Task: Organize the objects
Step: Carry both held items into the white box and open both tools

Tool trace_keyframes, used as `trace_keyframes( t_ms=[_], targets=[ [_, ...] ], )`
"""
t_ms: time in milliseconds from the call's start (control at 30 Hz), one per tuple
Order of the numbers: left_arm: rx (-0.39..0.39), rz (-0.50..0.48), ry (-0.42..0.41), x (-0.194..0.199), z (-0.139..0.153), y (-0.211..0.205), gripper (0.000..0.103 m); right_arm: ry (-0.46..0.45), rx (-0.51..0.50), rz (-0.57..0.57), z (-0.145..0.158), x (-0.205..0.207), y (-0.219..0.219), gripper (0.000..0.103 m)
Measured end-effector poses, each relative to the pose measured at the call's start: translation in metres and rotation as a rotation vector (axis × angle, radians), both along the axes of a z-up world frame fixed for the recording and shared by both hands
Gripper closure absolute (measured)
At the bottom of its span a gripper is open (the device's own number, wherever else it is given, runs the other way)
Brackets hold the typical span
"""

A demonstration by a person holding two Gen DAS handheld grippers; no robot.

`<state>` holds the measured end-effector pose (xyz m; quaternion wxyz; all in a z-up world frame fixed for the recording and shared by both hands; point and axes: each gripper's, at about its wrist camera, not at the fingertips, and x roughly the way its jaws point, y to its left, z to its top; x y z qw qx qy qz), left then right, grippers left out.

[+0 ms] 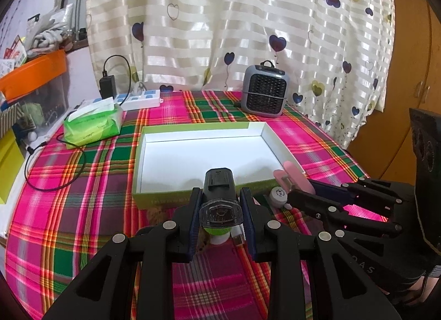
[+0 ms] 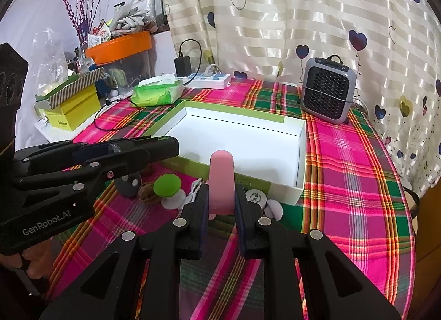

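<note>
Left gripper (image 1: 220, 204) clamped on a black bike light (image 1: 219, 196), clear faceted lens facing the camera, matte body reaching toward 12 o'clock over the near wall of the box (image 1: 154, 198). Right gripper (image 2: 221, 196) pinched on a smooth pink rounded-end piece (image 2: 222, 182), held upright just short of the same near wall. Shallow rectangular cardboard box, lime outside and white inside, nothing seen on its floor, open above, long side across the view. On the plaid tablecloth (image 2: 352, 182) in front of the box, close together: green-domed white-based gadget (image 2: 167, 185) at 10 o'clock of the right gripper, white USB cable (image 2: 194, 191) just beside it, coil of brown twine (image 2: 146, 194), dark grey puck with pale dots (image 2: 129, 183), white round disc with a printed mark too small to read (image 2: 256, 197) at 1 o'clock, touching the box front, and a plain white disc (image 2: 274, 208) beside it. Bare cloth to the right of the box as far as the rounded table edge at 3 o'clock. Behind the box at 1 o'clock, grey fan with black grille (image 2: 326, 91); at 11 o'clock, green tissue pack (image 2: 157, 91), white power strip (image 2: 210, 78) with black adapter (image 2: 183, 65). "GenRobot.AI" printed on the left tool body at 9 o'clock in the right wrist view.
</note>
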<state>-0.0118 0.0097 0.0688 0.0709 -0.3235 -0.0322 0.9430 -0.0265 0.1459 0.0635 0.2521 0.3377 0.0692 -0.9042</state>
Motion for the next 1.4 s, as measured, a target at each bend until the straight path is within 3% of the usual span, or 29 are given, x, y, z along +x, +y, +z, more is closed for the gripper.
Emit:
trace_keyframes(
  t_ms=[767,1400],
  targets=[
    [-0.062,0.019,-0.016,-0.064,-0.008,0.001,0.077,-0.016,0.025,-0.001,-0.006,-0.058,-0.017,0.085],
    [-0.063,0.029,-0.102,-0.110,-0.043,-0.003,0.077,-0.145,0.041,0.001,-0.038,-0.112,-0.027,0.085]
  ],
)
